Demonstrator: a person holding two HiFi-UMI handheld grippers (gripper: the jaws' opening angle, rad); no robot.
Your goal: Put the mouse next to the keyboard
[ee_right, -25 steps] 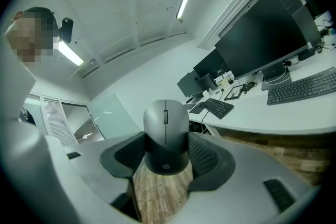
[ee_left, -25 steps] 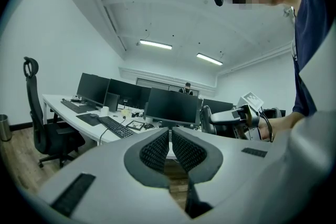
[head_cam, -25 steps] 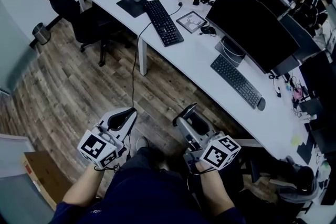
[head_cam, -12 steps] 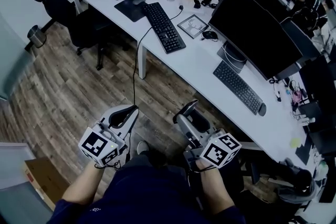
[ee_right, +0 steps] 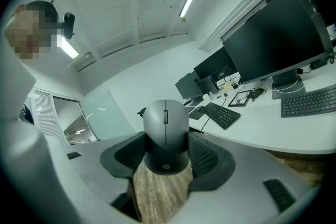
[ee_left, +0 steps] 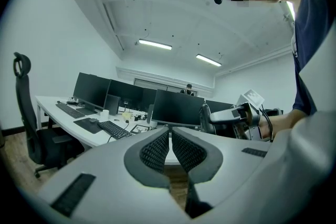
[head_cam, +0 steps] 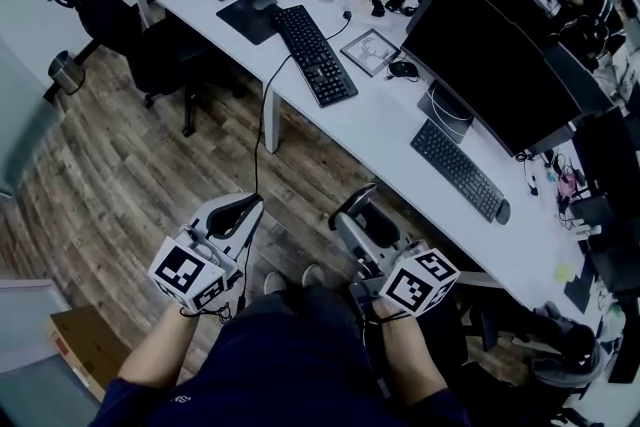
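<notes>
Grey plastic mouse (ee_right: 166, 123) pinched by its flanks in right tool (ee_right: 166, 152), over wood floor (head_cam: 150, 165), well apart from white table (head_cam: 378, 120).
Judged light, rigid and smooth-shelled, hence prone to sliding out of ribbed pads (ee_right: 128, 155); best gripped low on the straighter sides, clear of buttons and scroll wheel, then set down gently. Left tool (ee_left: 170, 139) pressed shut, nothing between. Nearer black keyboard (head_cam: 457, 170) and farther black keyboard (head_cam: 315, 40) lying on table; impossible to say which one meant.

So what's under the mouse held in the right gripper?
Wooden floor shows below the grey mouse, which the right gripper clamps by its sides. The mouse's underside faces away from the cameras, unseen.
</notes>
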